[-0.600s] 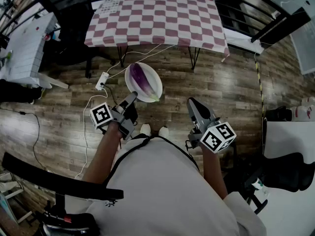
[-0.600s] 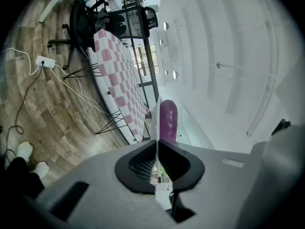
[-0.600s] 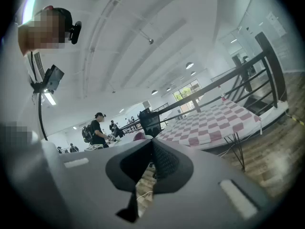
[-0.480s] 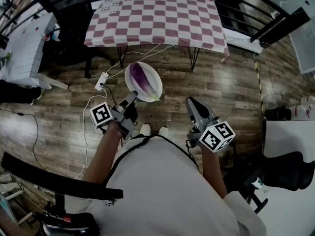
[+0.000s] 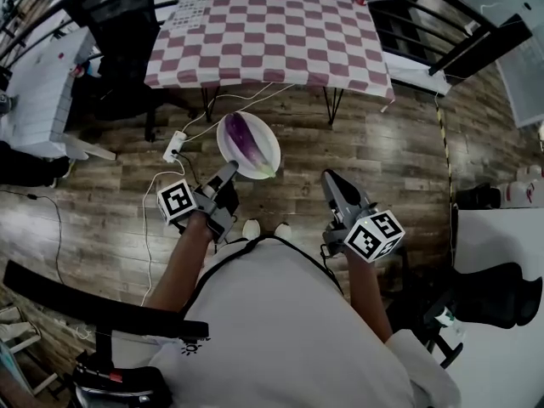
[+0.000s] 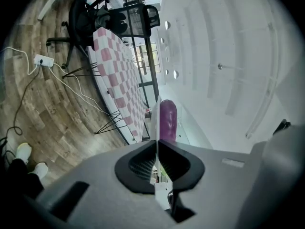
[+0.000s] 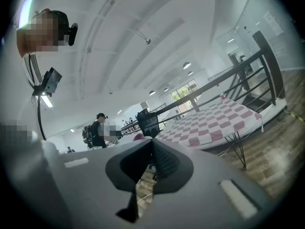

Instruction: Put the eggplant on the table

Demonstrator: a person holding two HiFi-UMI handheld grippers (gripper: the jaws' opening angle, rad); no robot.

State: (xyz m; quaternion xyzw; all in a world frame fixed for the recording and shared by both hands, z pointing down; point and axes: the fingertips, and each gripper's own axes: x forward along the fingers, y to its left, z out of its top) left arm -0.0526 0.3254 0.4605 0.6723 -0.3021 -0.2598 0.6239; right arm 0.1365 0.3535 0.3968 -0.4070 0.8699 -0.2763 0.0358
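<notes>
the left gripper [image 5: 229, 170] stays clenched on the rim of the white plate [image 5: 269, 148], with the eggplant [image 5: 246, 138] lying in it. the checkered surface [image 5: 272, 32] has drawn barely nearer, so the carry looks unfinished. the right gripper [image 5: 331, 180] is closed and empty, also short of the surface.

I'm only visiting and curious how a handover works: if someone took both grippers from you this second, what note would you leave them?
Left gripper: fingers shut on the rim of the white plate, which it holds out over the wooden floor.
Right gripper: fingers together, nothing in them.
Eggplant: lying on the plate.
Table: ahead, checked cloth on top, not yet reached.
Done: plate with the eggplant is in the grip.
Left: carry it to the table and get the eggplant onto it.
</notes>
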